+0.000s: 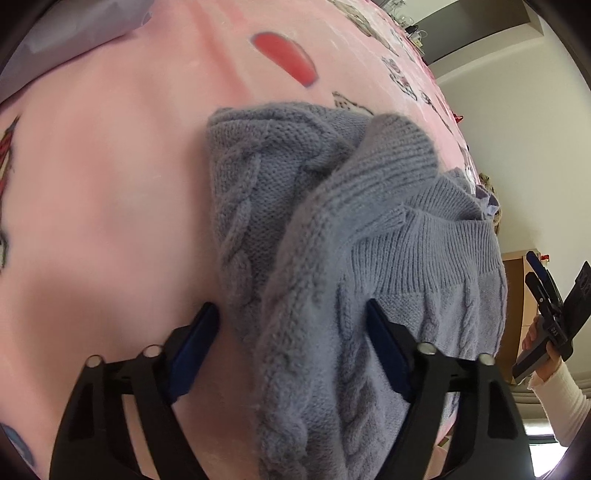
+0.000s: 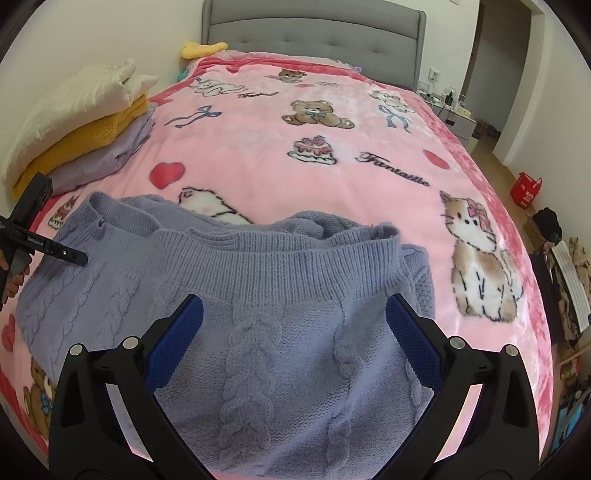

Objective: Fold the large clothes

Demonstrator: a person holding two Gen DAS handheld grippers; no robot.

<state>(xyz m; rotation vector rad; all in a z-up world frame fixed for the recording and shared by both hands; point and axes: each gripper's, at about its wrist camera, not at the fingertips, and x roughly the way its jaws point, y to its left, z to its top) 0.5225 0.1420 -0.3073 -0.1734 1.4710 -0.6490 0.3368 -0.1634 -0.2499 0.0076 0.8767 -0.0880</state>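
A grey-blue cable-knit sweater (image 2: pixel 280 314) lies folded on the pink blanket (image 2: pixel 295 155), its ribbed hem across the middle of the right wrist view. In the left wrist view the sweater (image 1: pixel 332 229) is bunched in a fold. My left gripper (image 1: pixel 291 314) is open, its blue-padded fingers either side of the sweater's folded edge. My right gripper (image 2: pixel 293 306) is open over the sweater's body, empty. The left gripper's tip (image 2: pixel 74 256) shows at the sweater's left edge. The right gripper (image 1: pixel 550 306) shows in a hand at the far right.
A stack of folded clothes (image 2: pixel 81 122), white, yellow and lilac, sits at the bed's left edge. A grey headboard (image 2: pixel 314 26) is at the back. A nightstand (image 2: pixel 454 110), a red bag (image 2: pixel 524 190) and floor clutter (image 2: pixel 565 280) lie to the right.
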